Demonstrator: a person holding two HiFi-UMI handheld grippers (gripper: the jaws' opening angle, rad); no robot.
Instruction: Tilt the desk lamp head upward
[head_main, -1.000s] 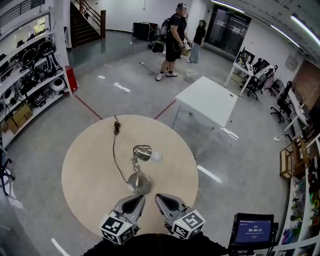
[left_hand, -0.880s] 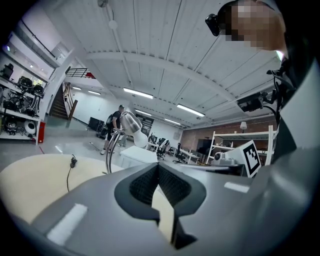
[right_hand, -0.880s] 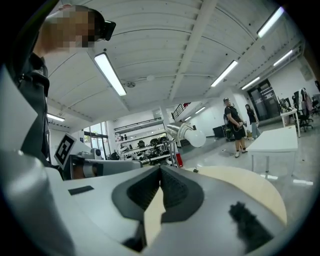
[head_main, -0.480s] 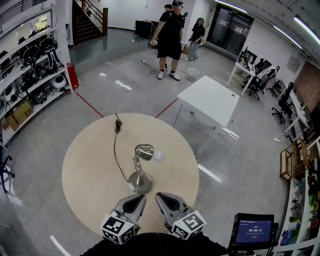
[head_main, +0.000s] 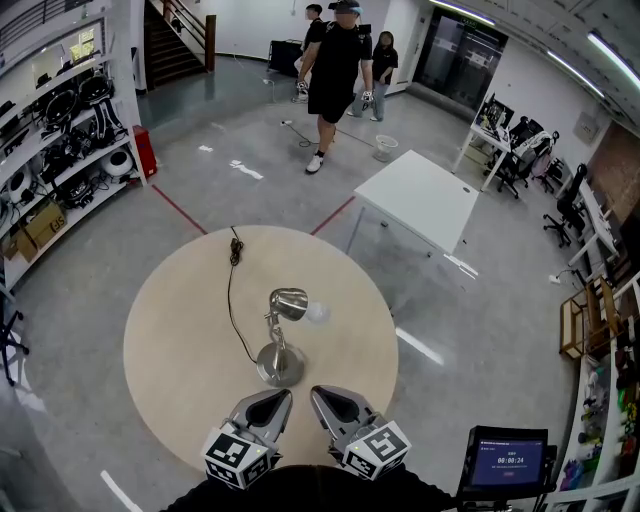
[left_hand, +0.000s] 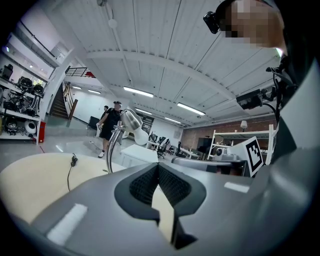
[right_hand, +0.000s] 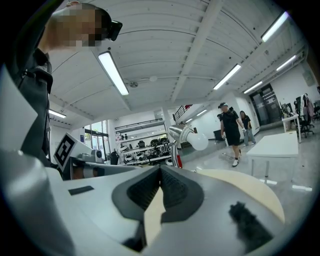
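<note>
A silver desk lamp stands near the middle of the round beige table. Its round base sits just beyond both grippers. Its head points right and slightly down, with a white bulb showing. My left gripper and right gripper rest side by side at the table's near edge, both shut and empty, short of the base. In the left gripper view the lamp head rises beyond the left gripper. The right gripper view has the lamp head above the right gripper.
The lamp's black cord runs across the table to a plug near the far edge. A white rectangular table stands beyond on the right. Shelves line the left wall. A person walks at the back. A screen sits at bottom right.
The person in black at the back has walked nearer and to the left. The lamp and both grippers have stayed where they were.
</note>
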